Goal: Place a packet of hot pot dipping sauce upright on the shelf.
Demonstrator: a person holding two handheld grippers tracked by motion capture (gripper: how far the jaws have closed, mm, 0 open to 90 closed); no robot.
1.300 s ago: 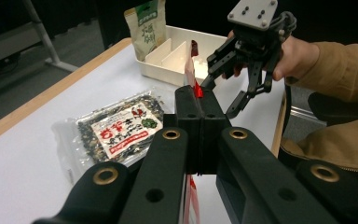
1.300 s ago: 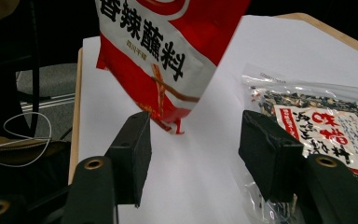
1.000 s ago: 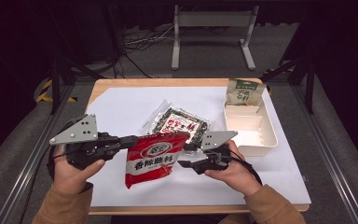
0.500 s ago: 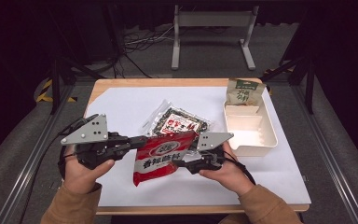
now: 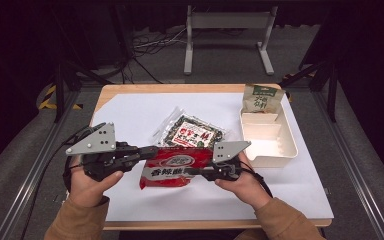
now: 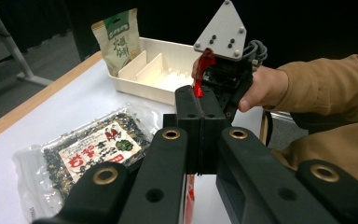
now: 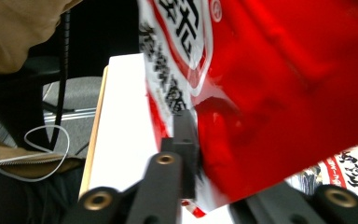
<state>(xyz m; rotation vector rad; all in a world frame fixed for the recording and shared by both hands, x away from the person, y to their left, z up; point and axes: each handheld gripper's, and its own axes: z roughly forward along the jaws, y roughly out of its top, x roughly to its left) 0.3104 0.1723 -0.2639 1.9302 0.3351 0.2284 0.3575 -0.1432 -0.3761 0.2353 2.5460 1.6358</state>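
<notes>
A red snack packet (image 5: 177, 167) with white lettering hangs just above the white sheet, stretched between both grippers. My left gripper (image 5: 152, 151) is shut on its left edge; in the left gripper view its jaws (image 6: 199, 121) meet on the thin red film. My right gripper (image 5: 192, 171) has just been closing, and its jaws now pinch the packet's right edge. In the right gripper view the packet (image 7: 279, 93) covers one jaw of that gripper (image 7: 214, 186). Beyond the left jaws, the right gripper (image 6: 219, 79) shows in a hand.
A clear packet of dark seaweed snack (image 5: 192, 131) (image 6: 93, 149) lies flat behind the red one. A white divided tray (image 5: 280, 145) (image 6: 158, 70) sits at the right. A green pouch (image 5: 262, 98) (image 6: 119, 39) leans at its far end.
My left gripper has carried the red packet rightward and turned it more level. The right gripper's jaws have closed onto the packet's right edge.
</notes>
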